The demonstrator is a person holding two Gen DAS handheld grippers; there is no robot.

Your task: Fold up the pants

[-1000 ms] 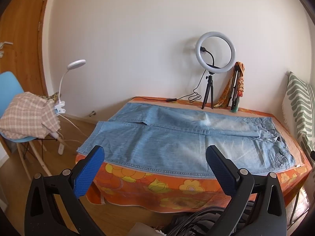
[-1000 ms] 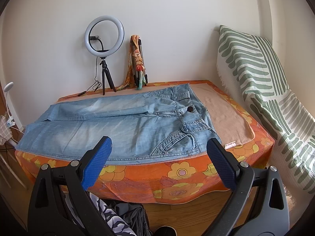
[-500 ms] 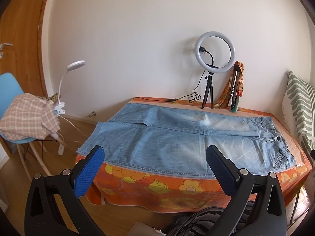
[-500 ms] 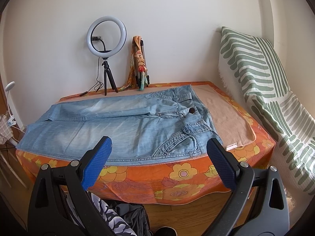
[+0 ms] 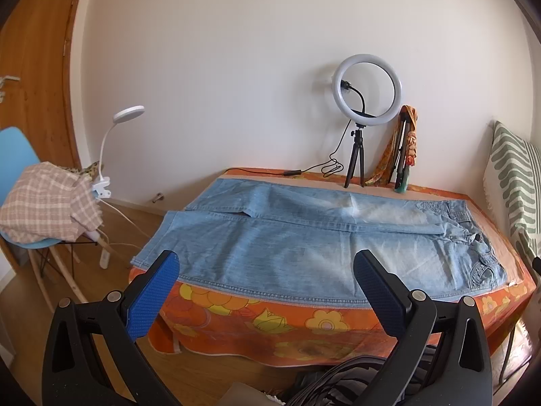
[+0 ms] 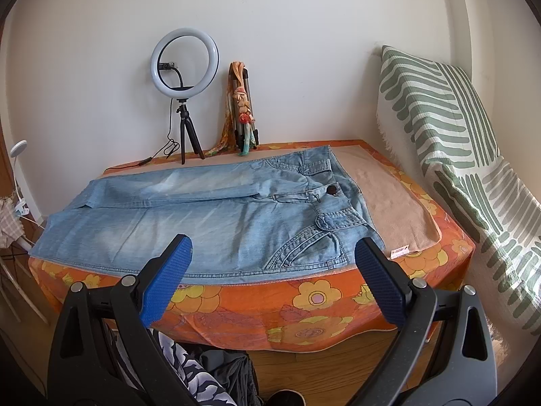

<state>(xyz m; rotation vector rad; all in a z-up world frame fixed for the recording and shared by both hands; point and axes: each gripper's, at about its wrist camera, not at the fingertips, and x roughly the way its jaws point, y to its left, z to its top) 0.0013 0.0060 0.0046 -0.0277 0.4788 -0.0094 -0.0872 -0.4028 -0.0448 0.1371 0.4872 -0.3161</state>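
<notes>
Right gripper (image 6: 272, 253) nearer — jaws spread | left gripper (image 5: 267, 270) spread | pants (image 6: 203, 216) flat, near hem at table edge

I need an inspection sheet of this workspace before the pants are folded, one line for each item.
Surface: table under an orange flowered cloth; a beige mat lies at its right end.
Job's things: jeans spread flat, unfolded, waist to the right.
Clutter: ring light on a tripod and a folded tripod with a scarf at the back edge.
Grippers: left gripper and right gripper both open, short of the table, holding nothing.
Cables: ring light cable along the back edge.
Surroundings: chair with plaid cloth, clip lamp, striped cushion.
</notes>
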